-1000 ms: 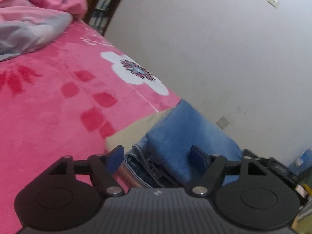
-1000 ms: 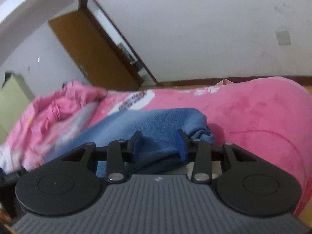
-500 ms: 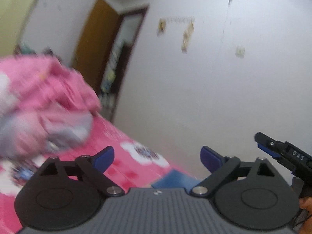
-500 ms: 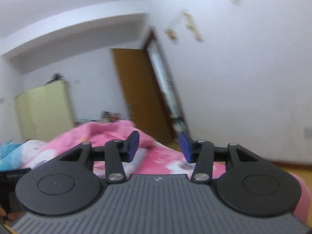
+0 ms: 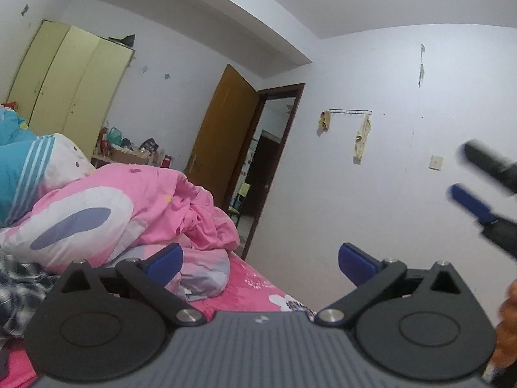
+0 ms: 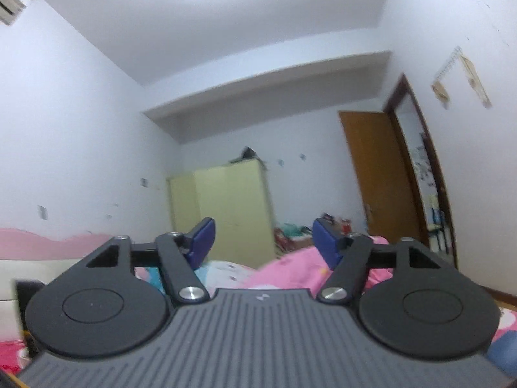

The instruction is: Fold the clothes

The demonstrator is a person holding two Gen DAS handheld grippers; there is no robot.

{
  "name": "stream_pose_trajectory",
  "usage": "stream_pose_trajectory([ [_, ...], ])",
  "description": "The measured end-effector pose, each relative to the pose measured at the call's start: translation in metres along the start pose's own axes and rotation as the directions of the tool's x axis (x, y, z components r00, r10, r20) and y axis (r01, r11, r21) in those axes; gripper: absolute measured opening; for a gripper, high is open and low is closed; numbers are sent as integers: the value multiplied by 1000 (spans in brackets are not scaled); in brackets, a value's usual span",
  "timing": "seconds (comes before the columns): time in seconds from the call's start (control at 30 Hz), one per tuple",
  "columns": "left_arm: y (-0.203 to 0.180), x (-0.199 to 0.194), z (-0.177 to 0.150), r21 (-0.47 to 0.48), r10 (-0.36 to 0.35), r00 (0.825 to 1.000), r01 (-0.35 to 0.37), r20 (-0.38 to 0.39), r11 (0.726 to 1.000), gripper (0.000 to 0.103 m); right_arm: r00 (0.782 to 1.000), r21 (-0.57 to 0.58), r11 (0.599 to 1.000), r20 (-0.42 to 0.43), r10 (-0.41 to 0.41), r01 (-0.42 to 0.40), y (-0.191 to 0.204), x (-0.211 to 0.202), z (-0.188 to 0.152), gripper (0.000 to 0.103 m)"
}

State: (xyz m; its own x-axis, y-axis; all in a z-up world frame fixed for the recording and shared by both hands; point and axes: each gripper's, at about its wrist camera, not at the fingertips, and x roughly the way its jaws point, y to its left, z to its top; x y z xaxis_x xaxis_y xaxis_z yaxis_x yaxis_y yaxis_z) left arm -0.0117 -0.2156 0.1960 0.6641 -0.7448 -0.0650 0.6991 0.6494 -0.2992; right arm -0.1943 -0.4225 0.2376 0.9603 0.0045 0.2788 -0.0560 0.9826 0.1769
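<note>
With both the left gripper (image 5: pixel 260 260) and right gripper (image 6: pixel 260 242) spread, empty and aimed over the bed (image 5: pixel 255 283), no garment's in view, so any reach risks snagging the pink duvet (image 5: pixel 155 207).

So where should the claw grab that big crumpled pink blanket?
On the pink blanket, probably go for the bunched folds at its right end, not the smooth puffy part on the left. There the cloth stands up in thin ridges that a claw can pinch. Come in low over the bed, from the right; the left claw is open and empty.
</note>
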Motion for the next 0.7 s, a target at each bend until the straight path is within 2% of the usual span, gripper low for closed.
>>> stream_pose_trajectory([
  [0.03, 1, -6, 1, 4, -9, 1000, 9, -9, 1000, 103, 1000, -12, 1000, 17, -9, 9, 8, -12, 6, 87],
  [0.07, 2, -12, 1, 7, -23, 1000, 23, -20, 1000, 103, 999, -23, 1000, 34, -18, 19, 15, -25, 13, 90],
  [0.13, 1, -20, -2, 7, -55, 997, 56, -57, 998, 103, 995, -41, 996, 62, -75, 78, 22, -54, 21, 101],
  [0.23, -3, -24, -15, 7, -90, 988, 92, -128, 996, 103, 976, -87, 973, 31, -214, 216, 24, -84, 18, 102],
  [0.3, -11, -20, -29, 34, -96, 981, 103, -166, 994, 103, 945, -122, 938, -19, -327, 323, 21, -94, 8, 102],
  [0.4, -28, -12, -51, 95, -93, 972, 115, -215, 989, 103, 862, -160, 866, -117, -493, 473, 9, -104, -15, 102],
  [0.53, -50, -2, -80, 164, -65, 965, 110, -256, 980, 103, 727, -181, 767, -245, -642, 616, -13, -105, -48, 102],
  [0.63, -66, 5, -98, 205, -24, 955, 88, -294, 975, 103, 644, -222, 698, -271, -715, 681, -15, -105, -68, 102],
  [0.7, -72, 12, -108, 209, 2, 941, 73, -337, 975, 103, 587, -251, 649, -282, -759, 718, -16, -106, -82, 102],
])
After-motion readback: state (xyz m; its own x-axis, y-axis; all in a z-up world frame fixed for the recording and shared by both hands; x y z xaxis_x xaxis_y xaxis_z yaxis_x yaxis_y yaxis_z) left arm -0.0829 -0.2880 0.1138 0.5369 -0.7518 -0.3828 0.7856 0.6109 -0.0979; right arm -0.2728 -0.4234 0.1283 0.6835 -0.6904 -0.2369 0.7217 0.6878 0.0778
